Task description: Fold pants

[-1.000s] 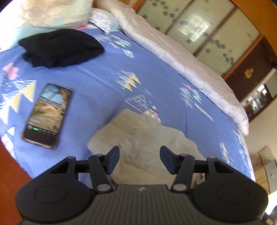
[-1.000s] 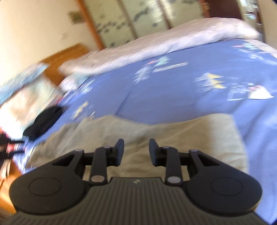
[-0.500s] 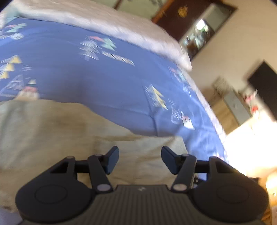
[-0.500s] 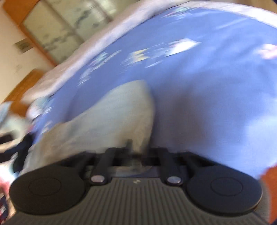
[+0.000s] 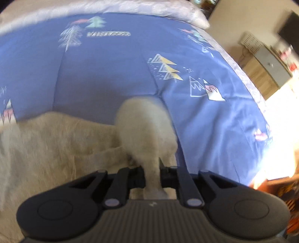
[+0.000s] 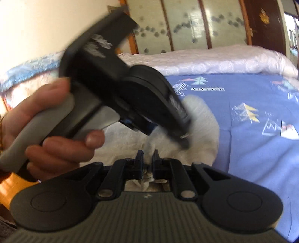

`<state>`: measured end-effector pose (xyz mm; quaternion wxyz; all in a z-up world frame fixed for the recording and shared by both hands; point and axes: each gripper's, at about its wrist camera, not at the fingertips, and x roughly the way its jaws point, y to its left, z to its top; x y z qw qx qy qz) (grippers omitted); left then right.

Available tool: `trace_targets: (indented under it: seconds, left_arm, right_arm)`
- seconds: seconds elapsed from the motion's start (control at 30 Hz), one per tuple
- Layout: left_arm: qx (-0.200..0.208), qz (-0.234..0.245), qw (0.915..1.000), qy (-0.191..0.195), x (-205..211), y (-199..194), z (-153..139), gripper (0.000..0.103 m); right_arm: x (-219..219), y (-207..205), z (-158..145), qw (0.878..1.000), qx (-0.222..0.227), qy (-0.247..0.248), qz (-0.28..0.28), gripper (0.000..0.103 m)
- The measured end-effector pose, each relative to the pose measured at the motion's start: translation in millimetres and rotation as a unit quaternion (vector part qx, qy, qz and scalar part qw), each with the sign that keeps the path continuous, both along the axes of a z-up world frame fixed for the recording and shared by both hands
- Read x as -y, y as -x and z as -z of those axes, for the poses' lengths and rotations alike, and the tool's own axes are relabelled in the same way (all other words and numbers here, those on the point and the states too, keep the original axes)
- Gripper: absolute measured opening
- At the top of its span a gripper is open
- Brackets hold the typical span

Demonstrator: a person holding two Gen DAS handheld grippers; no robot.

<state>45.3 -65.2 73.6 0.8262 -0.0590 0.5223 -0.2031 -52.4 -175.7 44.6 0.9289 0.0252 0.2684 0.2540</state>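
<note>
**Both jaws clamped on beige pants, lifted fold over blue bed**

Left gripper (image 5: 152,173): jaws just closed, now pinched tight on a raised fold of the beige pants (image 5: 145,130). Cloth bunched into a narrow neck between the jaws, then widening into a rounded lobe just ahead of them. Rest of the pants spread flat to the left of the jaws, lying on the blue patterned bedsheet (image 5: 104,74). Edges of the cloth blurred. Tree and mountain prints on the sheet ahead and to the right of the jaws. White quilted cover (image 5: 112,7) along the far edge of the bed, well ahead. Wooden cabinet (image 5: 261,67) far right, beyond the bed.

Right gripper (image 6: 147,158): jaws nearly together, a thin pinch of the same pants (image 6: 201,130) caught between them. Pale cloth rising from the jaws and rounding out ahead and to the right. Left gripper (image 6: 179,129) seen from the side here, angled down onto the cloth just ahead of the right jaws; tips blurred. Left hand (image 6: 46,121) wrapped around its grey handle, to the left of the jaws. Blue sheet to the right of the jaws. Glazed wardrobe doors (image 6: 186,24) far ahead, behind the bed.
</note>
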Motion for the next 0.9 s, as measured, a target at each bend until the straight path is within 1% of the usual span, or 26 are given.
trace_targets:
  seconds: [0.03,0.07,0.1,0.13,0.17,0.2,0.23,0.27,0.3,0.33,0.37,0.4,0.47,0.57,0.67,0.73,0.83,0.87,0.9]
  left_arm:
    - [0.004,-0.008,0.9999,0.008,-6.6,0.0,-1.5,0.009]
    - [0.008,-0.019,0.9997,0.015,-15.2,0.6,-3.9,0.009]
    - [0.010,-0.028,0.9993,0.023,-24.3,1.0,-7.1,0.009]
    - [0.012,-0.032,0.9990,0.029,-31.6,0.9,-10.8,0.009]
    - [0.016,-0.034,0.9987,0.035,-39.8,0.9,-14.9,0.009]
    - [0.020,-0.035,0.9985,0.037,-46.3,0.5,-21.2,0.009]
    - [0.025,-0.037,0.9984,0.037,-52.6,-0.1,-25.1,0.009]
    - [0.028,-0.040,0.9982,0.034,-60.1,-0.3,-28.9,0.010]
    - [0.031,-0.044,0.9980,0.034,-67.8,-1.2,-33.2,0.010]
    - [0.030,-0.050,0.9976,0.038,-78.9,-0.9,-36.2,0.010]
    - [0.029,-0.056,0.9971,0.043,-89.5,-0.7,-38.8,0.010]
    - [0.033,-0.067,0.9961,0.046,-103.7,0.7,-42.6,0.010]
    - [0.045,-0.087,0.9942,0.045,-132.7,3.6,-51.1,0.010]
    - [0.054,-0.122,0.9899,0.047,-184.5,8.0,-63.6,0.010]
    - [0.062,-0.154,0.9855,0.033,-228.5,11.7,-67.0,0.010]
    - [0.059,-0.180,0.9818,0.018,-255.3,15.0,-61.5,0.010]
    - [0.043,-0.211,0.9766,0.008,-290.6,18.2,-38.0,0.012]
    - [0.039,-0.220,0.9748,0.005,-300.1,18.9,-25.2,0.015]
    - [0.035,-0.228,0.9729,0.003,-308.1,18.6,-10.7,0.022]
  right_arm:
    - [-0.7,3.9,0.6,1.000,0.008,0.007,-0.002,0.020]
    - [0.3,6.4,2.1,1.000,0.017,0.008,-0.003,0.030]
    - [2.0,8.4,4.1,1.000,0.021,0.014,-0.003,0.062]
    - [2.0,9.6,8.0,0.999,0.026,0.025,0.007,0.084]
    - [7.1,9.8,11.8,0.999,0.029,0.034,0.013,0.083]
    - [7.9,7.9,17.7,0.999,0.019,0.043,0.009,0.081]
    - [6.6,1.3,24.2,0.999,-0.004,0.047,0.001,0.073]
    - [4.2,-6.3,29.7,0.999,-0.024,0.048,-0.006,0.068]
    - [-2.5,-12.0,36.2,0.998,-0.043,0.051,-0.010,0.053]
    - [-7.3,-12.9,40.0,0.997,-0.053,0.059,-0.007,0.022]
    - [-12.0,-15.5,39.9,0.996,-0.060,0.063,-0.006,0.013]
    - [-14.6,-15.6,35.4,0.997,-0.060,0.053,-0.010,0.012]
    - [-24.1,-17.6,21.4,0.998,-0.037,0.040,-0.027,0.012]
    - [-53.8,-19.1,1.0,0.996,-0.002,0.045,-0.073,0.012]
    - [-94.2,-24.2,-7.8,0.990,0.018,0.059,-0.128,0.013]
    - [-126.1,-24.3,-7.3,0.984,0.025,0.075,-0.162,0.013]
    - [-165.7,-25.2,2.0,0.973,0.021,0.096,-0.211,0.016]
    - [-178.9,-26.3,9.3,0.969,0.013,0.106,-0.224,0.018]
    - [-190.7,-27.9,18.2,0.965,0.000,0.115,-0.238,0.021]
